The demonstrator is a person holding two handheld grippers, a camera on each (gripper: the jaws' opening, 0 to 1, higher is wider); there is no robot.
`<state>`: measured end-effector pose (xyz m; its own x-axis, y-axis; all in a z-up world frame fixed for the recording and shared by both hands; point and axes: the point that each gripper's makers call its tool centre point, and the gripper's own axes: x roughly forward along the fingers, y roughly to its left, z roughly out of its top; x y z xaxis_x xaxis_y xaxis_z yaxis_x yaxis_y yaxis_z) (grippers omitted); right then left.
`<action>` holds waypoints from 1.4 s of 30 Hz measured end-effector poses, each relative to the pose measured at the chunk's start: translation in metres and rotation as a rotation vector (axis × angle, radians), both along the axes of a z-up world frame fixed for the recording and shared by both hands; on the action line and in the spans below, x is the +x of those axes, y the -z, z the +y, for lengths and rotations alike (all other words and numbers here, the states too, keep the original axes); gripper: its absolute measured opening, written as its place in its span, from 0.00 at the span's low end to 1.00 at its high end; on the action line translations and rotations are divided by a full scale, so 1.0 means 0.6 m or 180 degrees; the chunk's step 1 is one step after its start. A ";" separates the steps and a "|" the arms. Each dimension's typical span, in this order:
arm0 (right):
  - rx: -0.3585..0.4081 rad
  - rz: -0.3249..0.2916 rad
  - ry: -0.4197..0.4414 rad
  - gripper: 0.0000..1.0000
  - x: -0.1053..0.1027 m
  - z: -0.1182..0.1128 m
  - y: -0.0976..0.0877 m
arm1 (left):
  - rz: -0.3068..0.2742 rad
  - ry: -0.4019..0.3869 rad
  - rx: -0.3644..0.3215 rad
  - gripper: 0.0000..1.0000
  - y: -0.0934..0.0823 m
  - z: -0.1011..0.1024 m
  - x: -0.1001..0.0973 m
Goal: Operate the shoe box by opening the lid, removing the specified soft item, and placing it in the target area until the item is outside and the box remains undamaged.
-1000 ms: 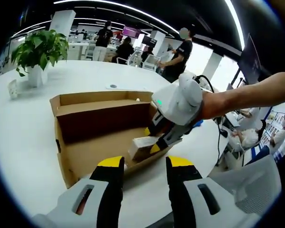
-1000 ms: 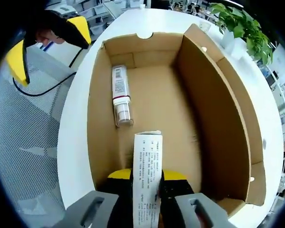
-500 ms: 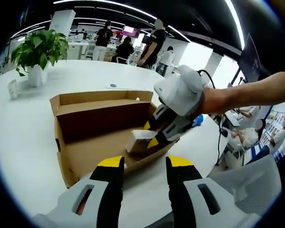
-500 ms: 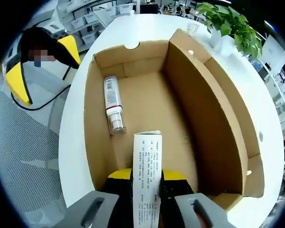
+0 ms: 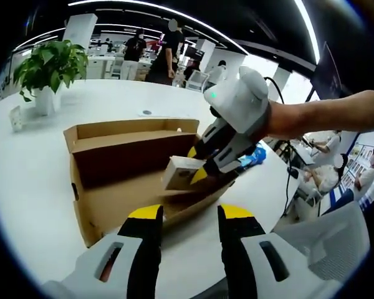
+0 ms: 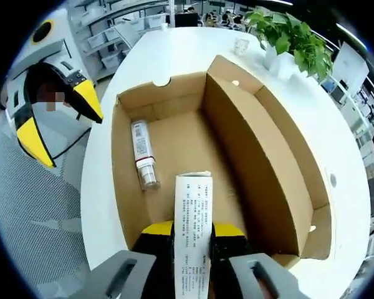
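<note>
R gripper [image 6: 192, 232] is clamped on the carton [image 6: 192, 215], a slim white printed pack held by its near end, sticking fwd between the jaws. In the left gripper view I see the same R gripper [image 5: 198, 167] w/ the carton [image 5: 182, 173] hanging above the box [image 5: 121, 163], clear of the floor.

What's changed: a sec ago the carton was low inside, about at rim level; now it's up over the open box, and in the right gripper view the box [image 6: 174, 99] reads smaller, so my R hand has risen. I judge the item is out of the box or nearly, w/ lid already open; what's left is carrying it to the target area, which I can't identify here.

L gripper [image 5: 188, 218] has its jaws apart, nothing between, held back at the near edge of the box. It also shows at left in the right gripper view [image 6: 55, 115].

Around: a bottle [image 6: 141, 159] lies on the box floor by the L wall, untouched. Plant [image 5: 50, 65] on the table [image 5: 25, 162], well apart. People stand beyond. The raised flap [image 6: 255, 156] is on the right in the right gripper view, so I'd carry out w/o brushing it.
</note>
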<state>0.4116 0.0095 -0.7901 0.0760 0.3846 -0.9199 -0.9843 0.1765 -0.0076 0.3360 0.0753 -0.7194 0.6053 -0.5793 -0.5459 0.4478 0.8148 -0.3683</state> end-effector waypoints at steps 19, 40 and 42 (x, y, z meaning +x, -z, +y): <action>0.0060 -0.0119 -0.0027 0.17 0.012 0.005 -0.054 | -0.0015 0.0005 0.0002 0.35 -0.002 -0.001 0.001; 0.0054 -0.0273 -0.0040 0.17 0.015 -0.011 -0.111 | -0.0027 0.0008 0.0002 0.35 -0.003 -0.001 0.002; 0.0056 -0.0280 -0.0030 0.17 0.014 -0.014 -0.113 | -0.0031 0.0014 0.0004 0.35 -0.004 -0.003 0.001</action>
